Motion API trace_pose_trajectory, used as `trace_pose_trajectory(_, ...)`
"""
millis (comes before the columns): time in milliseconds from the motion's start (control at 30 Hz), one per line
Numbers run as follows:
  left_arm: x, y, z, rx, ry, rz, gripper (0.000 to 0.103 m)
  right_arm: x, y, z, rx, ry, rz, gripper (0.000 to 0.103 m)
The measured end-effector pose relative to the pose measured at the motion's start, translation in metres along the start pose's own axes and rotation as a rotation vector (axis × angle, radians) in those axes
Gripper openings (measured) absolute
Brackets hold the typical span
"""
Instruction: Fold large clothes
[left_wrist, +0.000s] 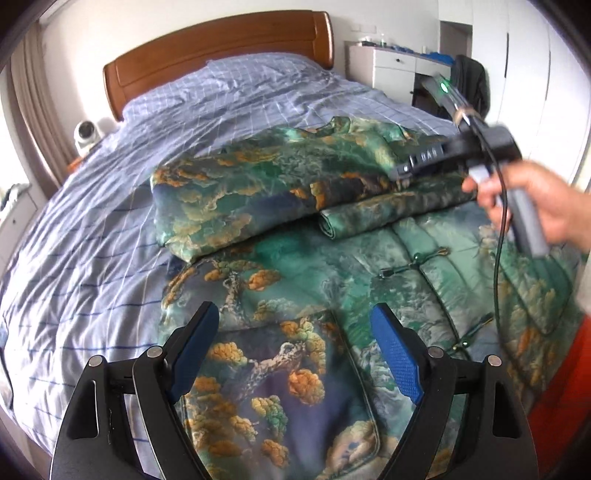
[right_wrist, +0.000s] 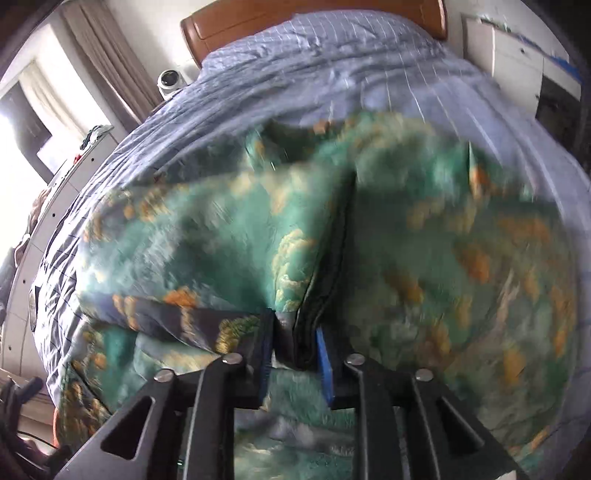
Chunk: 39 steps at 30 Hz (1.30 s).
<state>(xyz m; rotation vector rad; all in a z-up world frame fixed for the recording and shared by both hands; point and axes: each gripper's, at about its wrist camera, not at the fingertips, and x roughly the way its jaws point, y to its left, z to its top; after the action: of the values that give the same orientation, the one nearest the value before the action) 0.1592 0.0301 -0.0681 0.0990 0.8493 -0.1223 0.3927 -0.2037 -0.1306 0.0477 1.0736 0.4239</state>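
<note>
Left gripper (left_wrist: 295, 332) released above green printed jacket (left_wrist: 295, 192) on bed (left_wrist: 92, 258); right gripper (right_wrist: 295, 343) apparently pinching a jacket fold, view blurred.

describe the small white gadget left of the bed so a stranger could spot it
Start at the wooden headboard of the bed. Just past its left end sits a white dome camera with a round dark lens, the only rounded white thing there.

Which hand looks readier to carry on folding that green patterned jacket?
The right. Its right hand-held gripper is pinching a fold of the jacket, while the left hand-held gripper hangs open above the cloth, holding nothing.
</note>
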Motion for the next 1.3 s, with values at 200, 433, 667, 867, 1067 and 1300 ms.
trace_pose_trajectory(200, -0.020, 0.017, 0.020, -0.001, 0.043, -0.026, 0.086, -0.029, -0.011, -0.007, 0.022, -0.053, -0.023, 0.050)
trace_pose_trajectory(433, -0.007, 0.046, 0.089, -0.028, 0.004, -0.057, 0.098, -0.065, 0.020, 0.020, -0.142, -0.211, -0.004, 0.050)
trace_pose_trajectory(667, 0.125, 0.072, 0.116, -0.118, 0.102, -0.025, 0.091, 0.016, 0.041, 0.020, -0.203, -0.070, 0.006, 0.050)
trace_pose_trajectory(867, 0.190, 0.095, 0.084, -0.249, 0.152, -0.048, 0.089, 0.033, 0.027, 0.008, -0.127, -0.068, 0.030, 0.050)
trace_pose_trajectory(1067, 0.177, 0.087, 0.093, -0.209, 0.188, -0.004, 0.089, 0.040, 0.031, 0.005, -0.135, -0.067, 0.033, 0.050)
trace_pose_trajectory(1300, 0.112, 0.088, 0.152, -0.219, 0.058, -0.038, 0.099, 0.041, 0.025, 0.005, -0.119, -0.082, 0.052, 0.050)
